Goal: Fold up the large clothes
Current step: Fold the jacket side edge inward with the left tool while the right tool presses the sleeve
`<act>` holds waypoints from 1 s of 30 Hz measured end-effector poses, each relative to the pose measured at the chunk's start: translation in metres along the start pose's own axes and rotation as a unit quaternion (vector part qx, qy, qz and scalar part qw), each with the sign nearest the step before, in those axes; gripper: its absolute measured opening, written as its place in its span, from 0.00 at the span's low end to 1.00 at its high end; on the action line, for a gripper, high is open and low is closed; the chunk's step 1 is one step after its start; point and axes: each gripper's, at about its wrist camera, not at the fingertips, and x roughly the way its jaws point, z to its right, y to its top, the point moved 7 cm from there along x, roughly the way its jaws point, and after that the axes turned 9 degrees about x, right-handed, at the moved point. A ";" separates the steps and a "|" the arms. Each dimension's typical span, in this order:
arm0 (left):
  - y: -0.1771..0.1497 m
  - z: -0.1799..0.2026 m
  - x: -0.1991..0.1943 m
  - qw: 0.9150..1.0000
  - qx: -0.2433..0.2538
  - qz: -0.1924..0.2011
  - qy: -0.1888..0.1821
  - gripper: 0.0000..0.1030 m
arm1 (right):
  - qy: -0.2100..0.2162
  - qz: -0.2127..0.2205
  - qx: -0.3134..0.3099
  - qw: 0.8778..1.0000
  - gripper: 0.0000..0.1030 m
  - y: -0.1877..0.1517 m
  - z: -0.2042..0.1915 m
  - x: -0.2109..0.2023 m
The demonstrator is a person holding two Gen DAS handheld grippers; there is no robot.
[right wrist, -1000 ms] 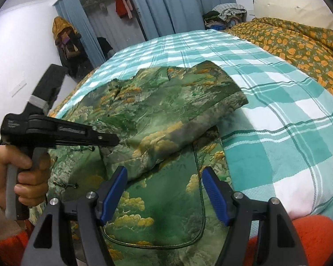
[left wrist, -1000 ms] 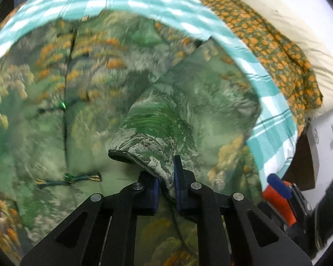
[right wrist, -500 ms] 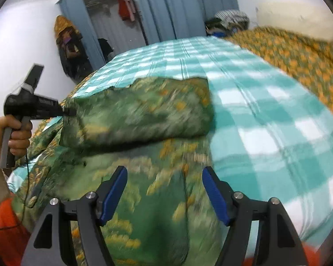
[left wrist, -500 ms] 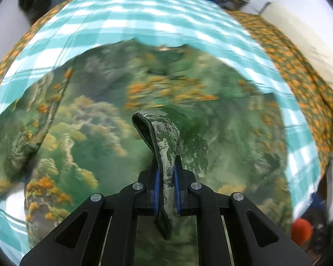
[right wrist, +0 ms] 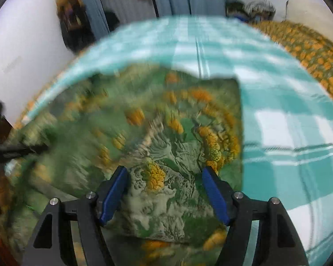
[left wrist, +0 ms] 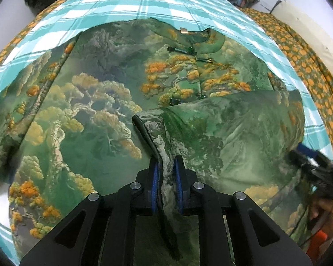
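The left gripper (left wrist: 166,168) pinches the sleeve (left wrist: 157,133) edge, lifted ahead of it to fold across the jacket (left wrist: 88,110) lying on the bed (left wrist: 144,2); the right gripper (right wrist: 166,190) hangs spread, ready, above the cloth.

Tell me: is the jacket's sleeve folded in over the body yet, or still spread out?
Folded across: the sleeve lies over the jacket front, its cuff clamped in the left gripper and not yet laid flat. The right gripper is open, holding nothing.
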 end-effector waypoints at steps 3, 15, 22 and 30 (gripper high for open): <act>-0.002 -0.002 0.005 1.000 0.002 0.004 0.000 0.15 | -0.025 -0.007 -0.009 1.000 0.70 -0.005 -0.003 0.013; -0.007 0.000 0.010 0.999 0.017 0.027 0.007 0.18 | -0.020 -0.005 0.004 1.000 0.70 0.067 0.003 -0.003; -0.012 -0.003 0.012 0.999 0.008 0.041 -0.002 0.19 | -0.031 -0.014 0.059 0.998 0.70 0.103 0.021 0.037; -0.014 -0.005 0.013 0.999 0.005 0.049 -0.003 0.19 | -0.041 -0.041 0.065 0.996 0.70 0.081 0.023 0.061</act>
